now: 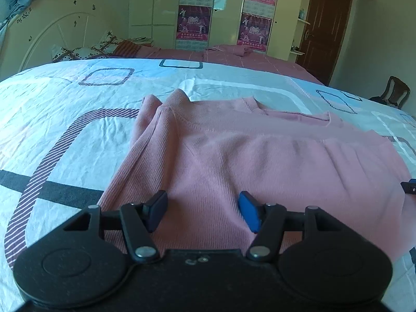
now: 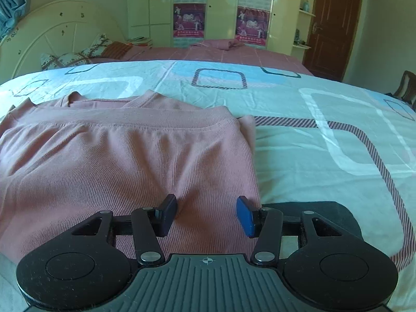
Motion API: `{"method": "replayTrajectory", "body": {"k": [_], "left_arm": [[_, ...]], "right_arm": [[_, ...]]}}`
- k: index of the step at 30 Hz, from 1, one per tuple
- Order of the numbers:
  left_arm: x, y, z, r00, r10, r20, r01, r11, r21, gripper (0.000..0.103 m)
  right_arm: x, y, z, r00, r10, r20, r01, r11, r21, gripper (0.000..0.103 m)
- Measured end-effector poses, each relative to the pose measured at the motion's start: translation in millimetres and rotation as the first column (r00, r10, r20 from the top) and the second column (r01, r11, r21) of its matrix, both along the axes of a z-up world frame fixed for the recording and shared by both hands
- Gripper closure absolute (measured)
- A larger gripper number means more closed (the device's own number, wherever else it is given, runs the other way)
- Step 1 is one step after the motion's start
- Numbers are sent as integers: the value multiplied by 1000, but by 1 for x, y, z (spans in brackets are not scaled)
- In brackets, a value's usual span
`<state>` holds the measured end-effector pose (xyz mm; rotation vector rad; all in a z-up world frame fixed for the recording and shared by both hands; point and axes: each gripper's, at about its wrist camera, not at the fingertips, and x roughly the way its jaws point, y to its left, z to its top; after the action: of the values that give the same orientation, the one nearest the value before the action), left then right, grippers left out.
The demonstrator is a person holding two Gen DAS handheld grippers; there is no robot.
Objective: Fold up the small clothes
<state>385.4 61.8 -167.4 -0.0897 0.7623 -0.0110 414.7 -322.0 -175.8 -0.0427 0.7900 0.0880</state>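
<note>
A pink ribbed knit top [image 1: 234, 150] lies folded on the bed sheet, its neckline at the far side and its hem band doubled over across the middle. My left gripper [image 1: 204, 213] hovers open over the garment's near left part, with only flat cloth showing between its blue pads. The same pink top [image 2: 117, 156] fills the left of the right wrist view. My right gripper [image 2: 206, 215] stands open over its near right edge, nothing pinched. A tip of the right gripper [image 1: 409, 187] shows at the left view's right border.
The top rests on a white and light-blue patterned sheet [image 2: 325, 143] with wrinkles. Beyond it lie a pink bedspread [image 1: 234, 54], pillows [image 1: 83, 50] by a white headboard, a wardrobe with posters, a brown door [image 2: 335, 26] and a chair [image 1: 395, 91] at the right.
</note>
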Motion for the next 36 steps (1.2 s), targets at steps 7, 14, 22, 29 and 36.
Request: {"method": "replayTrajectory", "body": {"k": [7,14,22,29,36], "left_arm": [[-2,-16,13,998,35,-42,-34,999,37,42],[-11,-54,35,1000,-5,-25,6,999,43,35],[-7,-74,16,996,1,-85,6,997,76,35],[-14,-72,10,995,7,-97,2,996,93,33],[-16,-73,8,995,-10,-103,21,994,110,31]], "right_arm": [[-21,15,29,999,-2,39,-1,996,91,53],[-31,67,38,993,96,62,-102,990,102,53],[-33,87,14,989,145,13,-145,988,47,53],[-44,56,1,990,134,-31,-133,990,42,53],[-50,62,-1,991,124,-41,-124,992,5,53]]}}
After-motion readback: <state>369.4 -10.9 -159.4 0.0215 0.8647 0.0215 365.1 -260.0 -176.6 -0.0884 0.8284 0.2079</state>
